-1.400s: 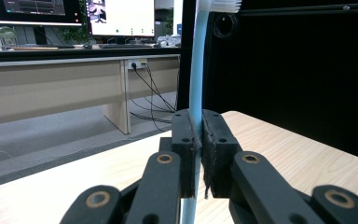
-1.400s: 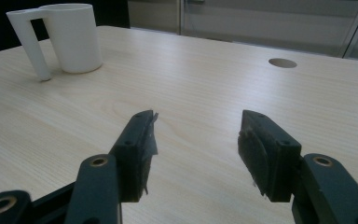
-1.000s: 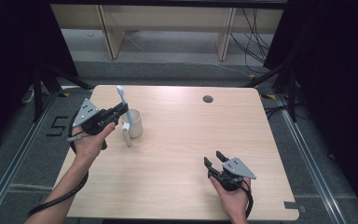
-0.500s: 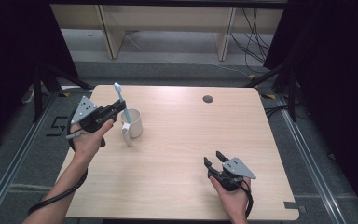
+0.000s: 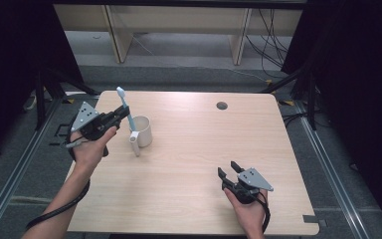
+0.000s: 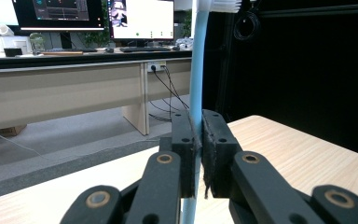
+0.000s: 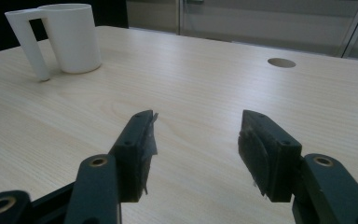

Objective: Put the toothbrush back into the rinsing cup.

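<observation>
Near the worktop's left edge, my left gripper point(image 5: 113, 118) has its jaws clamped tight on a light blue toothbrush point(image 5: 125, 105), held upright with the bristle head on top, just beside the white mug point(image 5: 142, 130). No readable writing on mug, brush or grippers; the monitors point(image 6: 93, 18) beyond the desk are too blurred to read. Worktop point(image 5: 204, 149) is pale wood grain with a round cable hole point(image 5: 222, 105) toward the far edge. Grey floor, pale desks and loose cables behind. Close to the near right corner, my right gripper point(image 5: 230, 171) has its jaws wide apart, gripping nothing, low over bare wood.
</observation>
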`<state>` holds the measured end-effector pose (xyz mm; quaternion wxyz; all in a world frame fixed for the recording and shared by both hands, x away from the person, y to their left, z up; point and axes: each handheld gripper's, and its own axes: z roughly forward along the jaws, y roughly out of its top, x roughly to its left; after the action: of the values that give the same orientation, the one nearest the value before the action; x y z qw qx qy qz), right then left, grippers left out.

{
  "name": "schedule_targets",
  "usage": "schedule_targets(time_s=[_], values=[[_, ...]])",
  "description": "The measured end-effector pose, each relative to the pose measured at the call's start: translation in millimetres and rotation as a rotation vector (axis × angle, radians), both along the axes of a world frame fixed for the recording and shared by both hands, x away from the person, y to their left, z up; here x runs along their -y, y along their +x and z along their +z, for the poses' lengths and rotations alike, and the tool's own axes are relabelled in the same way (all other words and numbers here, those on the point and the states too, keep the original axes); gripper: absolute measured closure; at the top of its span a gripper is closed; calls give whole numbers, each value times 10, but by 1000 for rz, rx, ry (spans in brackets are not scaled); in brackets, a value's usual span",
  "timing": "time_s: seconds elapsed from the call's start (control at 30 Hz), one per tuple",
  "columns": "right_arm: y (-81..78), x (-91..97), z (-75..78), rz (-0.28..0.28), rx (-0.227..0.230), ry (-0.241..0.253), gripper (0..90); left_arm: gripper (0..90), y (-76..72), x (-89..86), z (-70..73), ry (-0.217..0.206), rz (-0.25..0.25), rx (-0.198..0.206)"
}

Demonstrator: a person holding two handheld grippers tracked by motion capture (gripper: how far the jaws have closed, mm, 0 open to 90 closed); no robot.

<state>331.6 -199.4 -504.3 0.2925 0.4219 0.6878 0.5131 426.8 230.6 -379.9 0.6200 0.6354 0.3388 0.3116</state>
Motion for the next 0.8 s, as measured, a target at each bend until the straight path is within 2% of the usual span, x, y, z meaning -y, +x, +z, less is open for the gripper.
schedule_targets(time_s=[0.2, 0.23, 0.8], values=[[0, -4, -3, 1, 0, 1, 459, 839, -45, -25, 20, 9, 5, -7], [2, 8, 3, -3, 11, -19, 459, 838, -53, -28, 19, 10, 4, -7], [9, -3, -5, -3, 18, -18, 459, 838, -120, -38, -17, 15, -3, -30]])
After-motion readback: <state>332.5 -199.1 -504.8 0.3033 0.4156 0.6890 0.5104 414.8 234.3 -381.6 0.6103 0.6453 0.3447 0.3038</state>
